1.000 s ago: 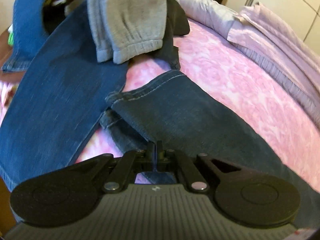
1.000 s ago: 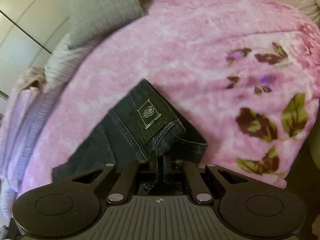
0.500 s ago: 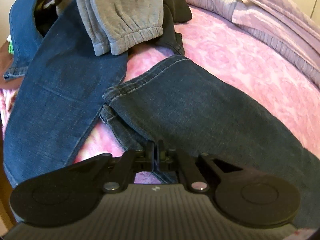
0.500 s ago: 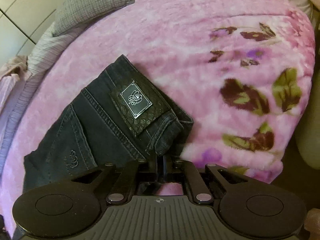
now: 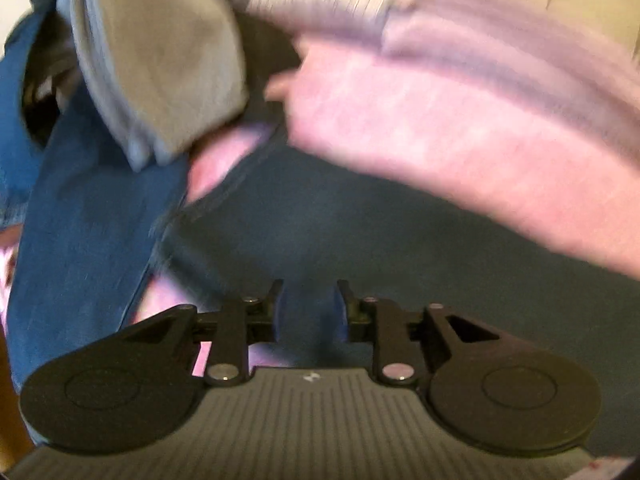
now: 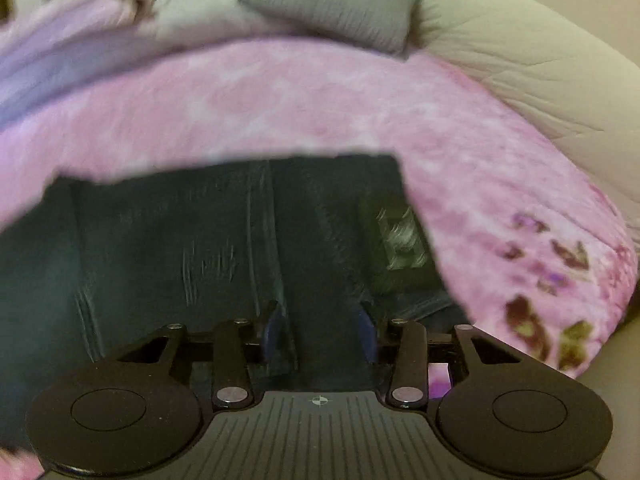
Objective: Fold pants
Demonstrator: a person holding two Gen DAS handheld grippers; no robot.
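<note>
The dark jeans (image 6: 224, 248) lie flat on the pink blanket (image 6: 304, 96) of the bed, spread wide across the lower half of the right wrist view. Their denim is a deep, washed blue-black, with a stitched seam running up the middle and faint whisker creases beside it. A dark patch with a pale emblem (image 6: 404, 240) sits near the jeans' right edge, though blur hides its detail. The upper edge of the garment is straight and ends in a sharp corner against the blanket.

In the left wrist view the same dark jeans (image 5: 360, 240) fill the middle, one stitched hem slanting up to the left. A lighter blue pair of jeans (image 5: 84, 240) lies alongside, touching that edge, and a grey sweatpants leg (image 5: 160, 64) hangs over the blue pair.

The left claw (image 5: 309, 304) is released, its fingers spread with dark denim showing between them; whether they touch the cloth is probably beyond what this smeared frame shows. The right claw (image 6: 319, 328) is likewise released, fingers parted over the jeans.

Farther out, a grey pillow (image 6: 336, 4) and a cream duvet (image 6: 520, 60) rest at the head of the bed. A lilac bedspread (image 5: 500, 48) is bunched beyond the blanket.
</note>
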